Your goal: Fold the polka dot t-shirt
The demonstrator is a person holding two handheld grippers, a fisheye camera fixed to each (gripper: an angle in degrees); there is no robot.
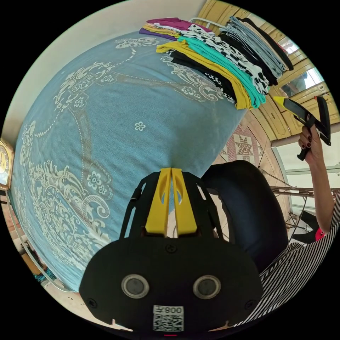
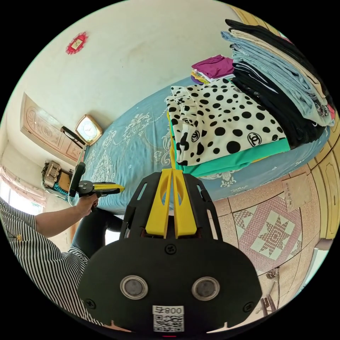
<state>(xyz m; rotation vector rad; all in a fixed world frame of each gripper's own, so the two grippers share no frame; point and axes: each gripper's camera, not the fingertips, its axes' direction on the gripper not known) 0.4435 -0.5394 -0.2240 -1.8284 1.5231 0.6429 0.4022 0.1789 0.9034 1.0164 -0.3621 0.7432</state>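
The polka dot t-shirt (image 2: 219, 124) lies folded on top of a teal and a mustard garment at the edge of the bed; in the left gripper view the polka dot t-shirt (image 1: 233, 56) is a white and black layer in the far pile. My right gripper (image 2: 172, 171) is shut and empty, held in the air just short of the shirt's near edge. My left gripper (image 1: 171, 170) is shut and empty above the bedspread, far from the pile. The right gripper (image 1: 283, 101) appears held up in a hand; the left gripper (image 2: 118, 187) appears over the bed's edge.
A blue patterned bedspread (image 1: 117, 134) covers the bed. Stacks of folded clothes (image 2: 279, 74) stand beside the shirt. A clock (image 2: 88, 129) leans by the wall. Patterned floor tiles (image 2: 272, 233) and wooden cupboards (image 1: 301, 88) lie beyond the bed. A person in a striped top (image 2: 39, 241) sits close.
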